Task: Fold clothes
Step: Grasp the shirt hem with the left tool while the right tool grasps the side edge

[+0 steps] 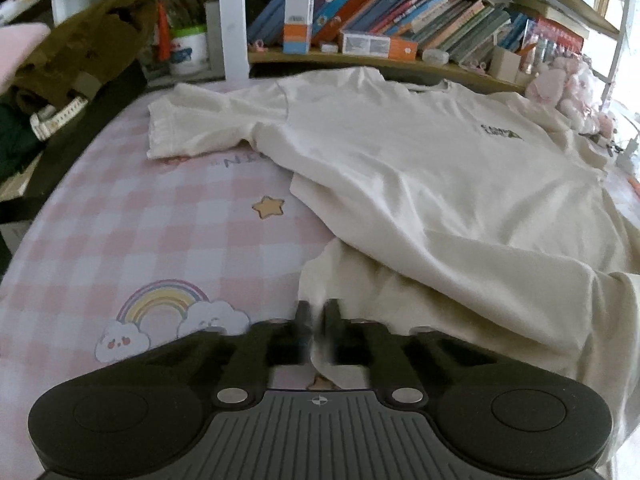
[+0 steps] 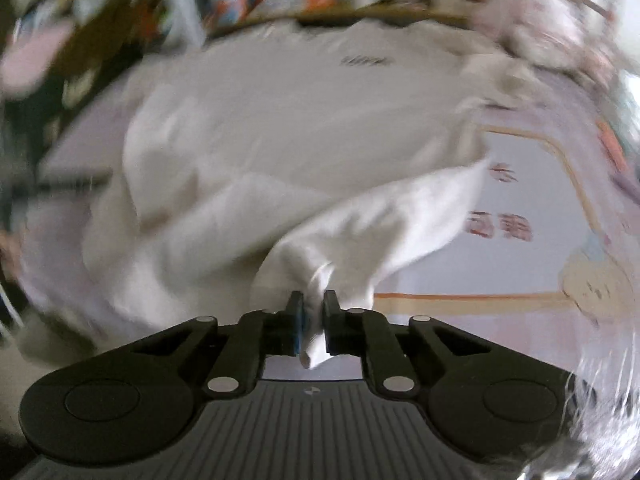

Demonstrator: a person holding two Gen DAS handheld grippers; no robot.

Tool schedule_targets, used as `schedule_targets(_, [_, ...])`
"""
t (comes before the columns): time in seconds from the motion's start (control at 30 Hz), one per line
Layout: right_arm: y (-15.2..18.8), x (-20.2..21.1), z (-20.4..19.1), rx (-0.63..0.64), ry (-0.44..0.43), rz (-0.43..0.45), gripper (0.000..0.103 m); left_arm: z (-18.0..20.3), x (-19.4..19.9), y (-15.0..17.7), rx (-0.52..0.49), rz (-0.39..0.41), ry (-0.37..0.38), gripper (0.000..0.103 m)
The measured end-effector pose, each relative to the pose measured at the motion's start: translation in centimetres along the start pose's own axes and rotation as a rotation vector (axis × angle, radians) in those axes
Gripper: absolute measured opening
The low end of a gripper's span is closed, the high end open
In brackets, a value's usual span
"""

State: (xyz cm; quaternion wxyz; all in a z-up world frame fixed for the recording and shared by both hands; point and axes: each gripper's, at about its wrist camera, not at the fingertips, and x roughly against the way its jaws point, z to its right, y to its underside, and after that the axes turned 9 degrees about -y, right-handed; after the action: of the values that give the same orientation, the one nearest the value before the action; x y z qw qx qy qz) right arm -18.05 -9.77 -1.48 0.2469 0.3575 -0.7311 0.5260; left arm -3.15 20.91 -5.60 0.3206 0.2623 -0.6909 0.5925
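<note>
A cream white T-shirt [image 1: 400, 168] with a small dark chest print lies front up on a pink checked sheet [image 1: 160, 220]. Its collar points toward the bookshelf, and one short sleeve spreads out at the far left. My left gripper [image 1: 318, 312] is shut on the near hem of the shirt, with cloth pinched between its black fingers. In the blurred right wrist view the same T-shirt [image 2: 280, 120] shows. There my right gripper [image 2: 314, 304] is shut on a bunched corner of the hem, which is lifted off the sheet.
A bookshelf [image 1: 400, 12] full of books and boxes runs along the far side. A white post [image 1: 232, 20] stands at the back. A brown plush toy [image 1: 80, 48] and a watch [image 1: 56, 118] lie at the left. Pink plush toys [image 1: 568, 84] sit at the far right.
</note>
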Motion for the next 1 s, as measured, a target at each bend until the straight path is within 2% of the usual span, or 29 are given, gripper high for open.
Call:
schedule_targets(0.13, [0.2, 6.1, 4.6, -0.207, 0.078, 0.138, 0.005, -0.2, 0.9, 0.7, -0.007, -0.004, -0.022, 0.003])
schedule_targets(0.3, [2.3, 8.6, 8.6, -0.338, 0.192, 0.158, 0.005, -2.4, 5.6, 1.3, 0.133, 0.063, 0.028, 0.003])
schedule_targets(0.5, [3.0, 7.3, 7.9, -0.305, 0.208, 0.123, 0.005, -5.3, 15.4, 2.8, 0.291, 0.204, 0.125, 0.003])
schedule_targets(0.6, [3.1, 6.2, 7.8, -0.286, 0.205, 0.091, 0.005, -5.5, 19.5, 4.0, 0.335, 0.231, 0.174, 0.003])
schedule_targets(0.67, [3.0, 5.6, 7.7, -0.264, 0.207, 0.074, 0.005, -5.2, 20.8, 5.1, 0.317, 0.215, 0.178, 0.003])
schedule_targets(0.7, [2.9, 5.3, 7.6, -0.256, 0.209, 0.066, 0.005, -5.0, 21.1, 5.8, 0.306, 0.195, 0.17, 0.003])
schedule_targets(0.77, [2.9, 4.8, 7.6, -0.245, 0.212, 0.051, 0.005, -5.2, 19.3, 7.8, 0.285, 0.083, 0.106, 0.006])
schedule_targets(0.83, [2.8, 4.6, 7.7, -0.243, 0.215, 0.045, 0.005, -5.7, 16.5, 9.6, 0.271, -0.071, 0.002, 0.01])
schedule_targets(0.9, [2.8, 4.5, 7.7, -0.243, 0.216, 0.041, 0.005, -6.2, 14.5, 10.2, 0.252, -0.163, -0.128, 0.01])
schedule_targets(0.93, [2.9, 4.6, 7.7, -0.243, 0.214, 0.039, 0.005, -6.3, 14.1, 10.2, 0.239, -0.169, -0.175, 0.01])
schedule_targets(1.0, [3.0, 4.9, 7.4, -0.236, 0.21, 0.04, 0.005, -6.3, 14.1, 9.0, 0.23, -0.087, -0.162, 0.011])
